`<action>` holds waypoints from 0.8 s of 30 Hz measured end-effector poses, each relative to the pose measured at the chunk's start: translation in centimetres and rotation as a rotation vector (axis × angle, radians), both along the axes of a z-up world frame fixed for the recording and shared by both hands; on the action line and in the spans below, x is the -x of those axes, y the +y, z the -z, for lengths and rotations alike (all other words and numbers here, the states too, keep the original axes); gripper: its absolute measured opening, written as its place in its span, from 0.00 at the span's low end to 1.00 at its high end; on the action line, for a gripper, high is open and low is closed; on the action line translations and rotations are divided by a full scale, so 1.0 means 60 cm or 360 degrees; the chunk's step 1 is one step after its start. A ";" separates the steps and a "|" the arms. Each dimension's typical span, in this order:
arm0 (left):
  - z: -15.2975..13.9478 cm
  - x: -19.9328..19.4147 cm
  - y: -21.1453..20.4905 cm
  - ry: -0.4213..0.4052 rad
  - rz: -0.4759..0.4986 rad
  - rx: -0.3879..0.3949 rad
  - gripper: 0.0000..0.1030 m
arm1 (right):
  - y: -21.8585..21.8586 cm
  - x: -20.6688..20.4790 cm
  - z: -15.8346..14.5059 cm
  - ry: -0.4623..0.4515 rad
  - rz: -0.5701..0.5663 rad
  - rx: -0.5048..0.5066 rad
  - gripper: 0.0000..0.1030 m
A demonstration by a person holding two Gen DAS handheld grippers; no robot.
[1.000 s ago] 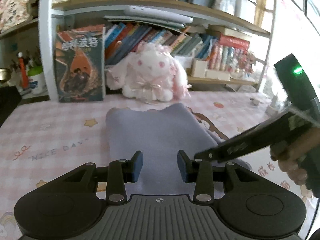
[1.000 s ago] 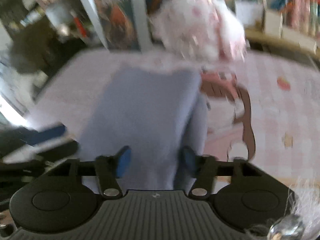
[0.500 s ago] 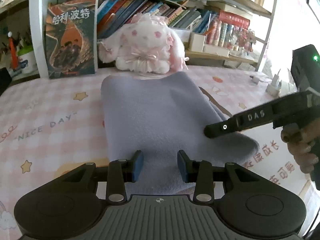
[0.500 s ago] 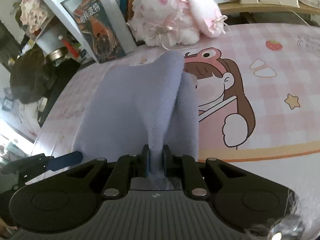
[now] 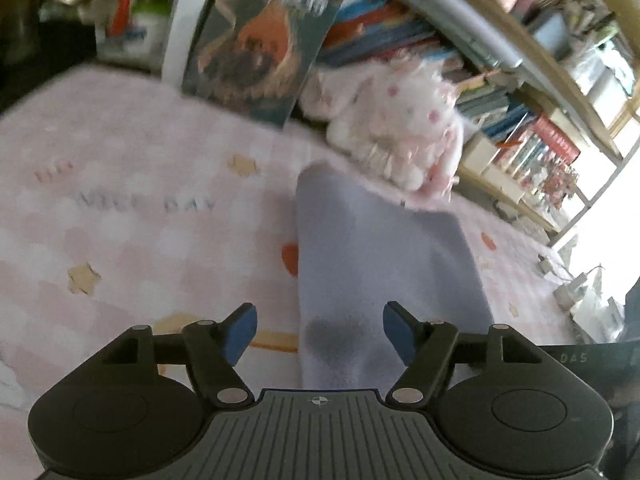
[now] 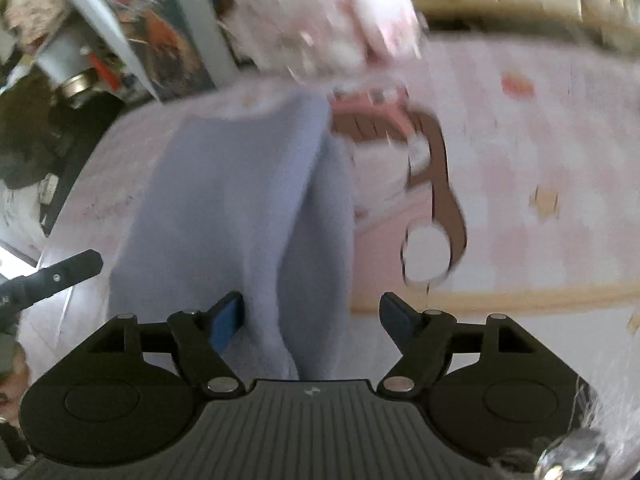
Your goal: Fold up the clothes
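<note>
A lavender fleece garment (image 5: 380, 264) lies folded lengthwise on the pink patterned table cover (image 5: 120, 208). My left gripper (image 5: 318, 334) is open, its blue pads spread either side of the garment's near end. In the right wrist view the same garment (image 6: 240, 208) shows a raised fold running toward me. My right gripper (image 6: 312, 320) is open around that fold's near end, not clamping it. The left gripper's finger (image 6: 60, 276) pokes in from the left edge there. Both views are motion-blurred.
A white and pink plush rabbit (image 5: 400, 136) sits just beyond the garment's far end. Behind it stand a propped book (image 5: 264, 40) and shelves of books (image 5: 520, 128). A charger and cable (image 5: 568, 284) lie at the table's right side.
My right gripper, shut on the garment's fold half a second ago, has opened. My left gripper has spread wider and swung left, tilting its view.
</note>
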State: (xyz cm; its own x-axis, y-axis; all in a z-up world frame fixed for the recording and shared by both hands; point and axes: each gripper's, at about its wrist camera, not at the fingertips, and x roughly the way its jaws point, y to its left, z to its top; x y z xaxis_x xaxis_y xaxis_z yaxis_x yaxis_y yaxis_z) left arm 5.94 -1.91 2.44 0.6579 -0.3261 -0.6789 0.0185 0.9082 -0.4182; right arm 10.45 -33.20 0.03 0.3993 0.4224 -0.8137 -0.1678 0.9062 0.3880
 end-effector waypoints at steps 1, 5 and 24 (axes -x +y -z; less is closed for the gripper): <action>0.004 -0.003 -0.001 0.0013 0.0006 0.0021 0.69 | -0.005 -0.002 0.009 0.0043 0.0023 -0.0064 0.73; 0.019 -0.017 -0.006 0.0064 0.0030 0.0106 0.69 | -0.005 -0.008 0.013 0.0060 0.0021 -0.0162 0.64; 0.026 0.031 -0.040 0.0276 0.0255 0.0195 0.47 | -0.009 0.085 -0.031 -0.0028 -0.0188 -0.0062 0.23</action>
State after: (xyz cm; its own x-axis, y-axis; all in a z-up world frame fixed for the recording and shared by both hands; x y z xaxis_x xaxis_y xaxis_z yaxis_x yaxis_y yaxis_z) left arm 4.08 -4.33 0.90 0.4688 -0.5035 -0.7258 0.0764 0.8417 -0.5346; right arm 5.33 -33.77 1.91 0.3589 0.4984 -0.7892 -0.2796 0.8641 0.4185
